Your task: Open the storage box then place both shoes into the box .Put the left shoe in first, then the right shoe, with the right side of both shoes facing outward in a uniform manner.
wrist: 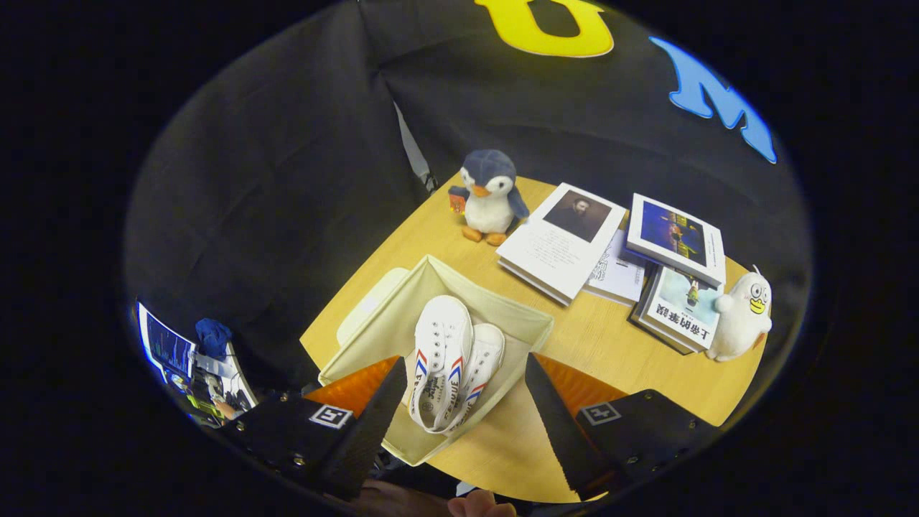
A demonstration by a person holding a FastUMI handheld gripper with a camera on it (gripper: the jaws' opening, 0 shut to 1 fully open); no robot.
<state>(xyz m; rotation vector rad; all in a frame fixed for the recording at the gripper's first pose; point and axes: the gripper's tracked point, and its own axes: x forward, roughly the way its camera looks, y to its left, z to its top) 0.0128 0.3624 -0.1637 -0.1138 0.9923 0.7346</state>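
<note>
Even overhead light keeps the table (445, 237) bright and sharp, while fisheye bending warps everything near the rim.

Upside-down Chinese characters mark the book (680, 309) at three o'clock from the shoes (449, 362); other print is illegible.

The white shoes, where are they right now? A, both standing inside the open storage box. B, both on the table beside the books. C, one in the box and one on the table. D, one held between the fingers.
A: both white shoes stand side by side inside the open storage box, while the gripper hangs above it, fingers spread apart and holding nothing.
</note>
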